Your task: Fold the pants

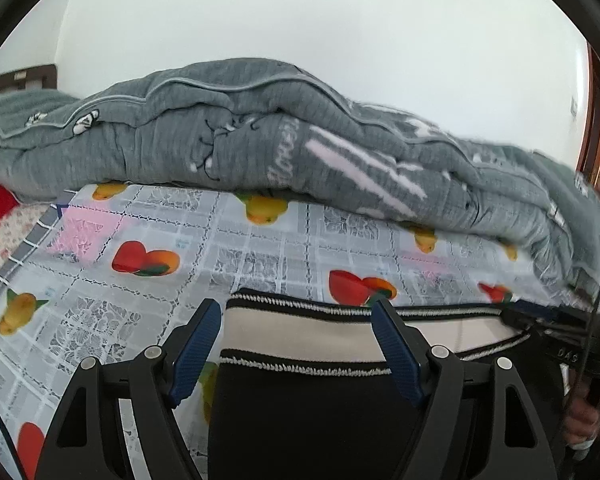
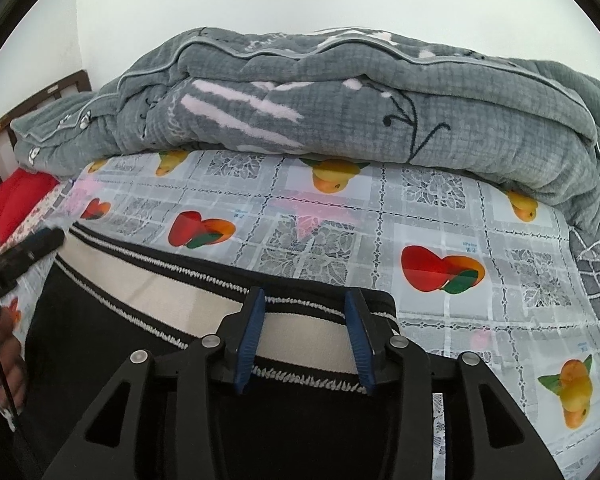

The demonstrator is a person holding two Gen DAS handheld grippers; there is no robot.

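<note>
Black pants (image 1: 300, 420) with a cream waistband (image 1: 300, 332) edged in black-and-white stitching lie flat on a fruit-print cloth (image 1: 220, 248). My left gripper (image 1: 296, 305) is open wide above the waistband's left end, its blue pads clear of the fabric. My right gripper (image 2: 304, 294) straddles the right end of the waistband (image 2: 160, 292). Its jaws stand apart with the band flat between them and the pads do not press it. The pants (image 2: 100, 320) run to the left there. Each view catches the other gripper at its edge, held by a hand (image 1: 584, 416).
A bulky grey quilt (image 1: 260, 132) (image 2: 340, 112) is heaped along the far side of the bed, against a white wall. A red pillow (image 2: 20, 196) and a dark wooden headboard (image 2: 40, 96) are at the left. The fruit-print cloth (image 2: 420, 216) spreads to the right of the pants.
</note>
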